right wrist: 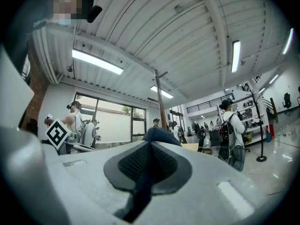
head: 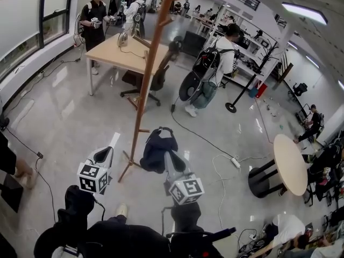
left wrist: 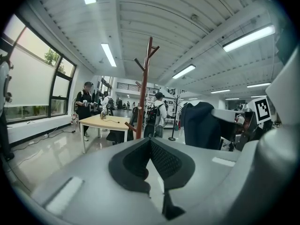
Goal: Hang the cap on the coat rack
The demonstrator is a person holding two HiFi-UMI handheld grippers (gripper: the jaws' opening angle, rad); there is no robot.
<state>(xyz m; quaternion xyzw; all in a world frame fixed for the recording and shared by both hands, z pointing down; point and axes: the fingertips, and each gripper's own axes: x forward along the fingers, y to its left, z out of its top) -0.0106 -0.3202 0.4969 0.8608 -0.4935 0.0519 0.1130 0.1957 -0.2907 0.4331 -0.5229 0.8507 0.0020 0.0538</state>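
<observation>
Cap (head: 157, 150) is plain dark navy. Coat rack (head: 146, 85): reddish-brown wood. Left gripper (head: 104, 153) and right gripper (head: 166, 156): pale grey, cubes patterned with black-and-white squares. Table (head: 115, 51) at 11 o'clock: tan top, white legs. Round table (head: 290, 163) at 4 o'clock: beige top, black base. Floor (head: 70, 122): glossy pale grey.

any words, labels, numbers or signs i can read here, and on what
None can be read.
The left cube and the right cube bear only black-and-white square patterns, no letters or digits.
The cap shows no print.
</observation>
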